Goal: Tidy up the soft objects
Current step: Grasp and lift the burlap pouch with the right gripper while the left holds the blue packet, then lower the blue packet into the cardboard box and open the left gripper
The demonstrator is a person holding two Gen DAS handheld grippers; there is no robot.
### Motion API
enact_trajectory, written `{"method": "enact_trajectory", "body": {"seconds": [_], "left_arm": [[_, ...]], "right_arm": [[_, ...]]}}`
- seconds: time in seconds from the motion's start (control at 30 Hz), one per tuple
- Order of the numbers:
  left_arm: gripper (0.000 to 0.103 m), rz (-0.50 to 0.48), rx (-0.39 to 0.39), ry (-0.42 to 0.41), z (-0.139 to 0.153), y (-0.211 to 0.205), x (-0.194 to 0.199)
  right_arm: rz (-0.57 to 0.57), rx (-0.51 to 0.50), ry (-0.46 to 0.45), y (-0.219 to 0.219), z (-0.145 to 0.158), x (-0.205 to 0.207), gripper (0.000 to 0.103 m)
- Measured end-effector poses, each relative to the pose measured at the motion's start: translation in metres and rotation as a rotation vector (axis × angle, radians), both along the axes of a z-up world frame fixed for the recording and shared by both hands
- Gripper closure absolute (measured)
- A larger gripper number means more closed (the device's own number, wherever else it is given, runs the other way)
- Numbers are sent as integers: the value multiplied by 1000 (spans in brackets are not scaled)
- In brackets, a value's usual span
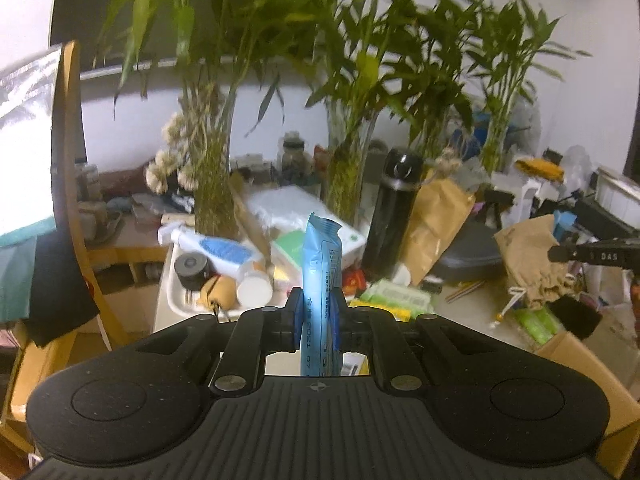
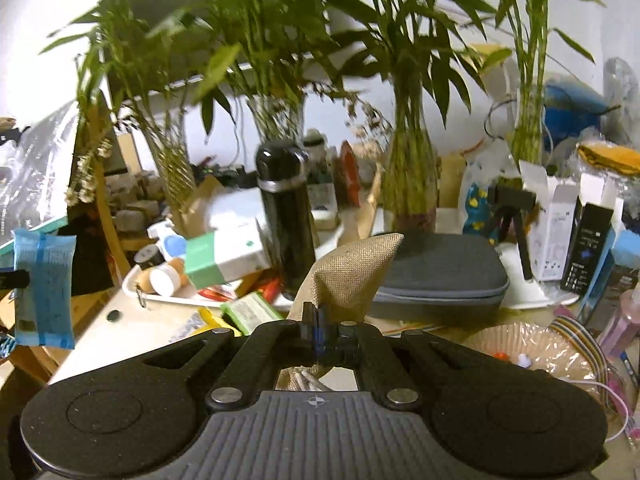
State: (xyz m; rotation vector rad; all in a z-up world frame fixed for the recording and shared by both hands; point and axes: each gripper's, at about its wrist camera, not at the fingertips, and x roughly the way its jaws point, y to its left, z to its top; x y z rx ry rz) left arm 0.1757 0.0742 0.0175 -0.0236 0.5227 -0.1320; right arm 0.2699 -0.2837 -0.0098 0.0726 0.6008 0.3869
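The blue packet [image 1: 322,280] stands upright between my left tongs [image 1: 317,316], long axis running from 6 to 12 o'clock, its crimped top edge pointing to 12 in the left wrist view. My left pads [image 1: 295,318] press on its lower half from 9 and 3 o'clock, so the tongs are nearly closed and grasping it. The packet's bottom end is cut off behind the tong body.

In the right wrist view the same packet [image 2: 43,288] hangs at 9 o'clock, clear above the table [image 2: 132,328].

My right tongs [image 2: 320,326] are clenched on a fold of the burlap pouch [image 2: 352,272]. The pouch rises from the pads and its pointed corner leans toward 1 o'clock. Its lower part, with a white cord, shows only through the gap below the pads; the rest is hidden.

In the left wrist view the pouch [image 1: 528,268] hangs at 3 o'clock beneath the right tongs [image 1: 560,254].

Beyond the pouch, at 12 o'clock, lie a grey zip case [image 2: 440,276] and a black flask [image 2: 286,216]. The plants [image 2: 408,168] behind are blurred, and the small items around them probably cannot be identified reliably.
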Motion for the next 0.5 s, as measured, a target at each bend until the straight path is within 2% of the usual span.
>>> {"method": "enact_trajectory", "body": {"seconds": [0.07, 0.27, 0.5], "left_arm": [[89, -8, 19, -34, 9, -6, -11], [89, -35, -10, -72, 30, -19, -40], [89, -66, -41, -23, 47, -24, -67]], "right_arm": [[5, 6, -22, 0, 7, -11, 100], [61, 56, -96, -2, 31, -52, 100], [91, 76, -138, 3, 50, -102, 100]]}}
